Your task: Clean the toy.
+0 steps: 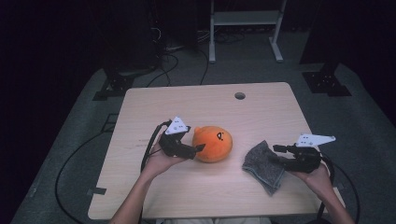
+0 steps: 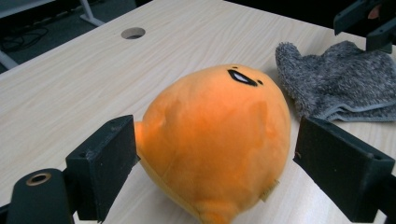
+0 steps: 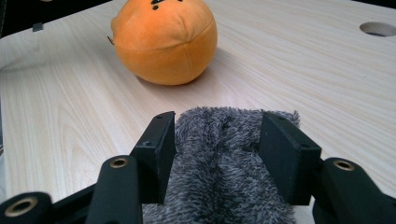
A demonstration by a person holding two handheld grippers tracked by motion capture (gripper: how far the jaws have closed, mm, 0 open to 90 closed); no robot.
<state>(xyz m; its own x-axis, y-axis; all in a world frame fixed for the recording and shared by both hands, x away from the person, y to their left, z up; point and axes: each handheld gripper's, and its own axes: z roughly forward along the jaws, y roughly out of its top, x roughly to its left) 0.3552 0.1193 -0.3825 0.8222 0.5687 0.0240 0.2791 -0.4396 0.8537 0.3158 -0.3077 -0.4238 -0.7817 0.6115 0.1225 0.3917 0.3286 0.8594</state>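
The orange plush toy (image 1: 212, 143) sits near the middle of the pale wooden worktop (image 1: 261, 107), its small dark face marks turned up and toward the right side. The left claw (image 1: 198, 148) is just beside the toy's left flank, held low in the person's left hand (image 1: 161, 161). In the left gripper view its two black jaws stand either side of the toy (image 2: 215, 144): the near-left jaw seems to brush the plush, though the contact is hard to judge at that edge, while the other jaw stands clear of it with bare worktop showing in the gap. So this claw is open around the toy, not clamped on it.

To the right of the toy, apart from it, lies a grey fluffy cloth (image 1: 264, 165), crumpled, near the worktop's front right part. The right claw (image 1: 279, 153) reaches over the cloth's right edge from the person's right hand (image 1: 317, 177). In the right gripper view the jaws straddle a raised fold of the cloth (image 3: 219, 158), about half spread; the pile bulges up between them and meets both inner faces, yet I cannot tell whether they press it or merely sit against it.

A round cable hole (image 1: 240, 95) lies in the worktop near its far edge. Black cables trail from both grippers off the worktop's sides.
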